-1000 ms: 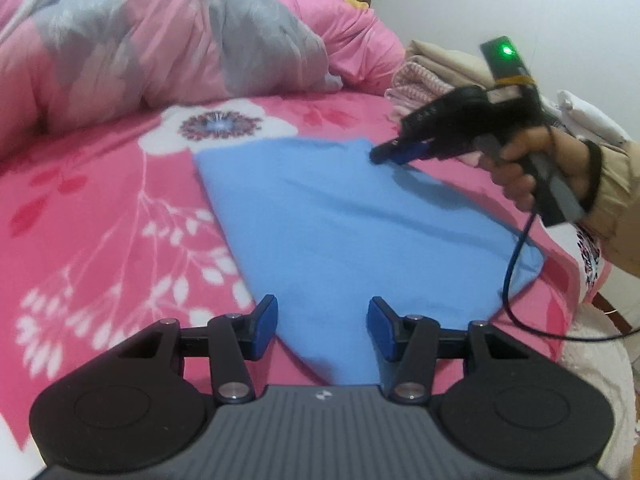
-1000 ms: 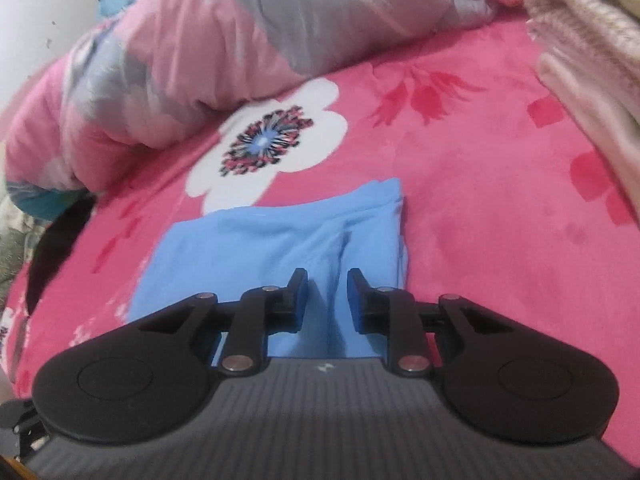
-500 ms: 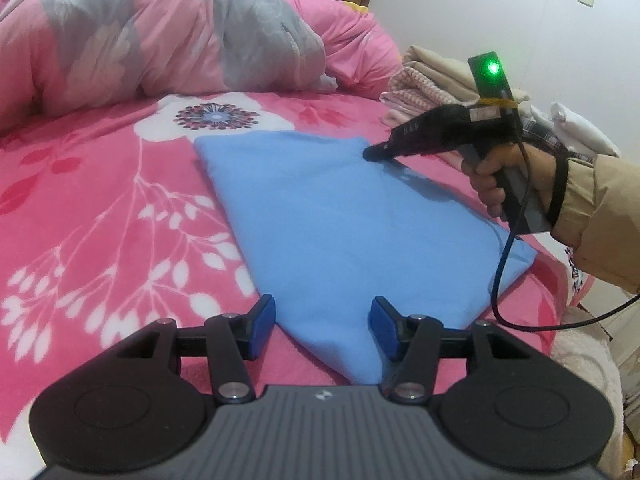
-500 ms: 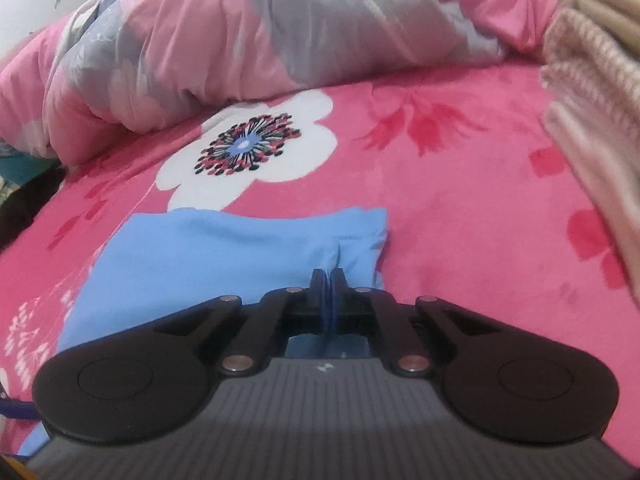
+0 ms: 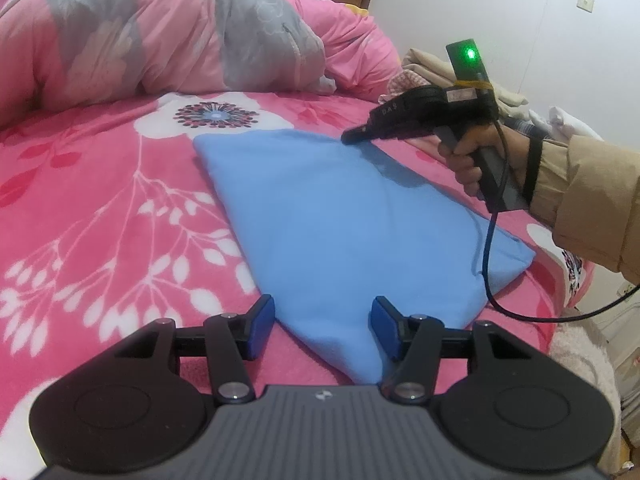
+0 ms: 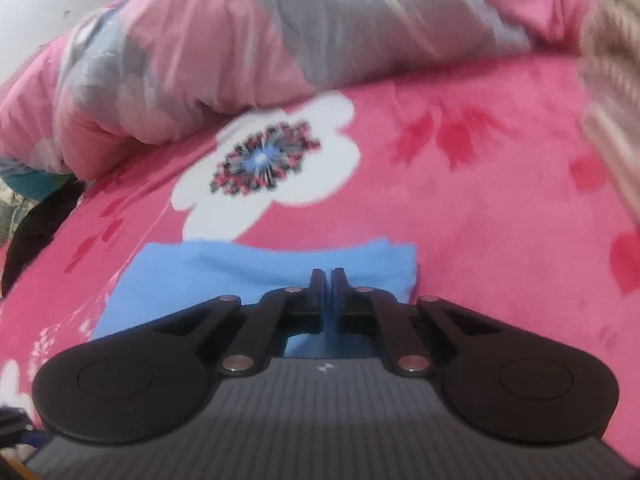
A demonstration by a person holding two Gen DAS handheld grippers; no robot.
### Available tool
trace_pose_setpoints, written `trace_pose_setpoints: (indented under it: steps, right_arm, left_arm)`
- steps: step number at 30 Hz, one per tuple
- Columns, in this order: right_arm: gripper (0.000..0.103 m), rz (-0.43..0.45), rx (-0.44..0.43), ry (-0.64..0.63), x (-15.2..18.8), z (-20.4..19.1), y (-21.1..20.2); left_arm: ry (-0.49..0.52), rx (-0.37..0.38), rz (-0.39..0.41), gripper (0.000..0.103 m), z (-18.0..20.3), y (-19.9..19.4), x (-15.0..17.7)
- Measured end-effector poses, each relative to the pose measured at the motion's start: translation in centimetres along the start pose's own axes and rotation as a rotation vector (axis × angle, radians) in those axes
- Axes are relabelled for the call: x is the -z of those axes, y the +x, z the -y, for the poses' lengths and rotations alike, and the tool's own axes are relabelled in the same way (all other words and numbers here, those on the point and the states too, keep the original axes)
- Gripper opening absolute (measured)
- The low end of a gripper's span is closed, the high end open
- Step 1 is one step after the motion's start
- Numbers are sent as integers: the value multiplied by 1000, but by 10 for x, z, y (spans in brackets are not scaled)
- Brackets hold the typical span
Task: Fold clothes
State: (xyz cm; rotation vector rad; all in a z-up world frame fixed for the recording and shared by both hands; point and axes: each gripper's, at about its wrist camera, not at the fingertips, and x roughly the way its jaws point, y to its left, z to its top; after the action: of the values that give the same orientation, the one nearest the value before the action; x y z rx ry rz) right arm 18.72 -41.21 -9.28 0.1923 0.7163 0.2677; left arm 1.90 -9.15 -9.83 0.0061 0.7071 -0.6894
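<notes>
The blue garment (image 5: 348,224) lies flat mid-frame on the pink floral bedspread (image 5: 100,208). The right gripper (image 6: 327,280) is pinched tight on its far edge, while the left gripper (image 5: 322,320) gapes wide over the near corner — gripping nothing. Lifting one-handed would likely drag the cloth askew, and so thin a pinch could slip.

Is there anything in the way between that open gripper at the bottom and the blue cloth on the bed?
Nothing visible. The left gripper is open with the near corner of the blue cloth already lying between its fingers, on the pink bedspread. The right gripper is shut on the cloth's far end.
</notes>
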Motion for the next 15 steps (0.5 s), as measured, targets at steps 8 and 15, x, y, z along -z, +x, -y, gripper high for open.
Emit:
trace_pose_setpoints:
  steps: [8,15]
  right_arm:
    - [3,34,52,28,7,11,9]
    - [10,114,-20,198,23,28,-87]
  left_arm:
    - [-6,-6,-5,56,1,0,0]
    - [-25,-32,-12,58,4,-2,-1]
